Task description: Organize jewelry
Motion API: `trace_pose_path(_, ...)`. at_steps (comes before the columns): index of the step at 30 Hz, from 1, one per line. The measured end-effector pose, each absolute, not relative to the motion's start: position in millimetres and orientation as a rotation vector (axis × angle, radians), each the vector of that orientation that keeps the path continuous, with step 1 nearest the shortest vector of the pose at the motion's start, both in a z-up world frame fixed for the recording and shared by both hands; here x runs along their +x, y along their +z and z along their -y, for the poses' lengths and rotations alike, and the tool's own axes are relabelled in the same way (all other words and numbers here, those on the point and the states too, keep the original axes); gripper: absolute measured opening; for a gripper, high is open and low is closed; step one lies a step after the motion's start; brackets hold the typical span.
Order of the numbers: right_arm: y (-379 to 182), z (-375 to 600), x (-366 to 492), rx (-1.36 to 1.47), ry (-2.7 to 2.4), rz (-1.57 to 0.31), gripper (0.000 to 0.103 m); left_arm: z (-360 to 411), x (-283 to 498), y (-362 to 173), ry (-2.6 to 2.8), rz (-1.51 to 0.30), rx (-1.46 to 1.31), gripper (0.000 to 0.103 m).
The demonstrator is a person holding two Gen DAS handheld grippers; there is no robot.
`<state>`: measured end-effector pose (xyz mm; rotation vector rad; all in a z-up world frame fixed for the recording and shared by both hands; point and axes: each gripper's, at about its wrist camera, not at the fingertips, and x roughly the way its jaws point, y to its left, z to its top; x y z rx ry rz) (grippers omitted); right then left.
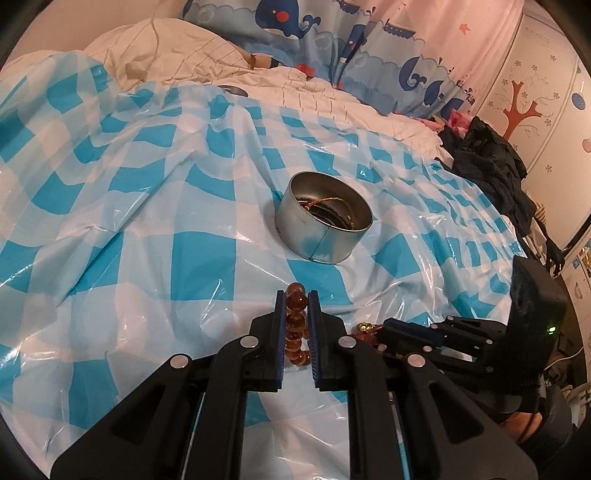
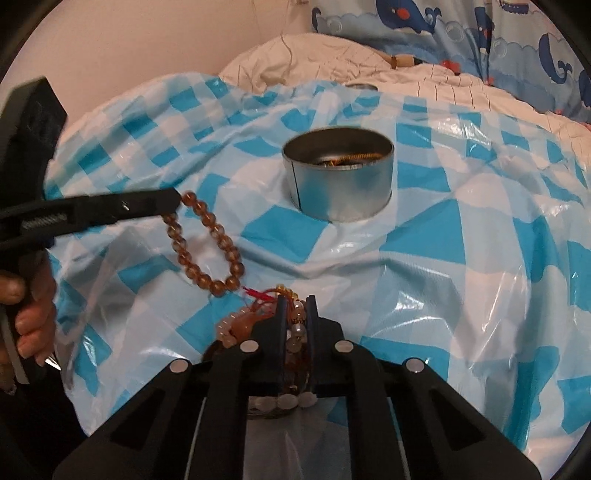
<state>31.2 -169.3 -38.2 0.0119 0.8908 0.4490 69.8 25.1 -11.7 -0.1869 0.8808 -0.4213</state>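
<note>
A round metal tin point(image 1: 324, 218) stands on the blue checked plastic sheet, with dark bangles and a gold chain inside; it also shows in the right wrist view point(image 2: 338, 175). My left gripper point(image 1: 296, 295) is shut on an amber bead bracelet point(image 1: 296, 325), which hangs as a loop in the right wrist view point(image 2: 207, 247) from the left gripper point(image 2: 173, 205). My right gripper point(image 2: 295, 300) is shut on a pale bead bracelet point(image 2: 297, 334) with red thread and gold beads point(image 2: 264, 295). The right gripper point(image 1: 388, 328) sits just right of the left one.
The checked plastic sheet point(image 1: 147, 221) covers a bed with white bedding point(image 1: 184, 48) behind. A whale-print curtain point(image 1: 332, 33) hangs at the back. Dark clothes point(image 1: 491, 162) are piled at the right. A small metal lid point(image 1: 232, 89) lies far behind the tin.
</note>
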Motion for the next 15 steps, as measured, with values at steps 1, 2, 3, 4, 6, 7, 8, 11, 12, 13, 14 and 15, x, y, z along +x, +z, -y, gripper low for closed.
trace_pose_path(1,-34.8,171.1,30.0,0.027,0.46,-0.875,0.01,-24.9,69.6,-11.4,-0.422,-0.88,-0.187,0.01)
trace_pose_path(2,-30.6,173.4,28.7,0.049,0.475,-0.856,0.01,-25.2,70.1,-11.7,-0.424,-0.88,-0.186,0.01)
trace_pose_path(3,-27.3,174.4,27.9,0.061,0.48,-0.843,0.01,-25.3,69.9,-11.8,-0.426,-0.878,-0.187,0.01)
trace_pose_path(4,-22.2,177.9,26.6,0.083,0.493,-0.82,0.01,-25.3,69.9,-11.8,-0.428,-0.877,-0.186,0.01)
trace_pose_path(6,-16.7,181.9,26.2,0.127,0.518,-0.802,0.01,-25.3,70.2,-11.0,-0.43,-0.875,-0.189,0.01)
trace_pose_path(7,-14.0,185.5,26.4,0.16,0.538,-0.792,0.008,-25.5,70.5,-10.8,-0.432,-0.875,-0.192,0.01)
trace_pose_path(8,-12.0,188.8,26.7,0.196,0.56,-0.783,0.008,-25.3,70.5,-10.5,-0.434,-0.875,-0.195,0.01)
trace_pose_path(11,-8.1,197.3,29.0,0.306,0.62,-0.769,0.008,-24.3,70.3,-10.4,-0.437,-0.874,-0.194,0.01)
trace_pose_path(12,-7.5,200.7,30.0,0.335,0.63,-0.767,0.008,-24.5,70.1,-10.3,-0.436,-0.874,-0.196,0.01)
trace_pose_path(13,-7.9,202.1,31.2,0.344,0.629,-0.777,0.008,-24.4,70.1,-10.3,-0.436,-0.875,-0.196,0.01)
trace_pose_path(14,-9.6,203.7,33.2,0.333,0.602,-0.795,0.008,-24.0,69.5,-9.8,-0.435,-0.874,-0.195,0.01)
trace_pose_path(15,-11.9,204.4,34.6,0.306,0.561,-0.809,0.008,-24.1,69.5,-9.8,-0.435,-0.874,-0.196,0.01)
